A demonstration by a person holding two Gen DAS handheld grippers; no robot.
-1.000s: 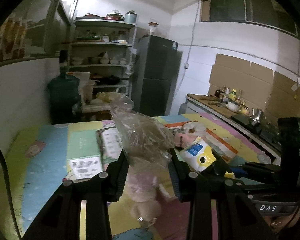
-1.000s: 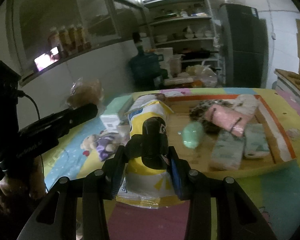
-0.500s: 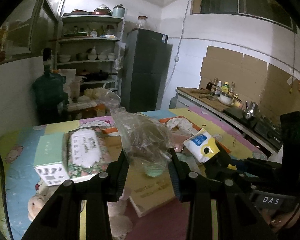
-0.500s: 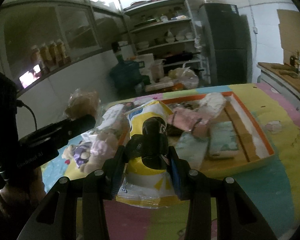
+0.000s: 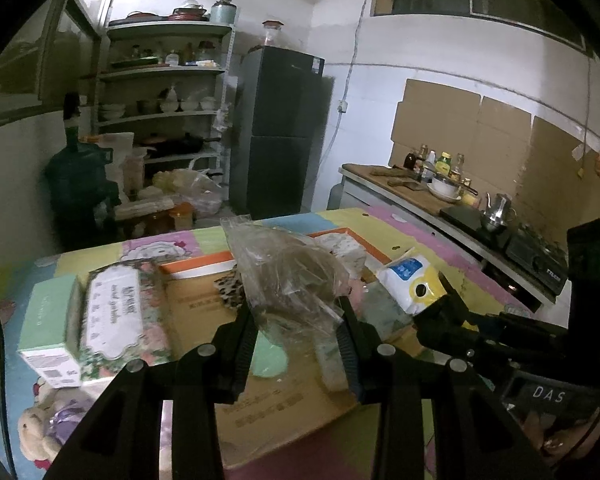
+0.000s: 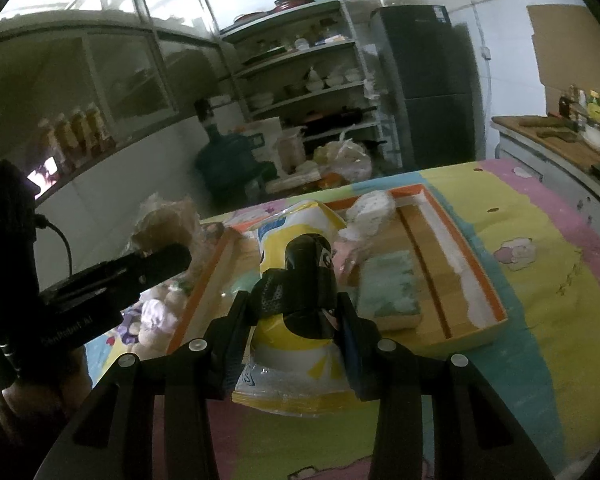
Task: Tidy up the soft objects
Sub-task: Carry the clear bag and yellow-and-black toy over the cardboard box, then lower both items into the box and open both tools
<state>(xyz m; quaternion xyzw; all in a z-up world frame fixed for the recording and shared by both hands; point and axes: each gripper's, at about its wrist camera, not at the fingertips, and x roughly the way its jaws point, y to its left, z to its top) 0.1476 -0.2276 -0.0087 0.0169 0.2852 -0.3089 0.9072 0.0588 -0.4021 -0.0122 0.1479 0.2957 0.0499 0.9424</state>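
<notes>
My left gripper (image 5: 298, 320) is shut on a clear plastic bag (image 5: 288, 272) with something brown inside, held above the shallow cardboard tray (image 5: 192, 267) with an orange rim. My right gripper (image 6: 296, 320) is shut on a yellow and white pouch (image 6: 296, 368) with a black cap, at the tray's (image 6: 474, 268) near left corner. In the tray lie a green sponge-like block (image 6: 388, 288), a white speckled soft piece (image 6: 370, 216), a pink item (image 6: 350, 258) and a mint round pad (image 5: 270, 358). A plush bear (image 5: 44, 420) lies on the mat left of the tray.
A floral tissue pack (image 5: 116, 316) and a mint box (image 5: 46, 320) sit by the tray's left side. Behind the table stand a water jug (image 5: 76, 184), shelves (image 5: 164, 80) and a dark fridge (image 5: 280, 136). A counter with a stove (image 5: 536, 256) runs along the right.
Both grippers have moved sideways to the tray with their loads still held. The plush bear, earlier under the left gripper, now lies off to its lower left.
</notes>
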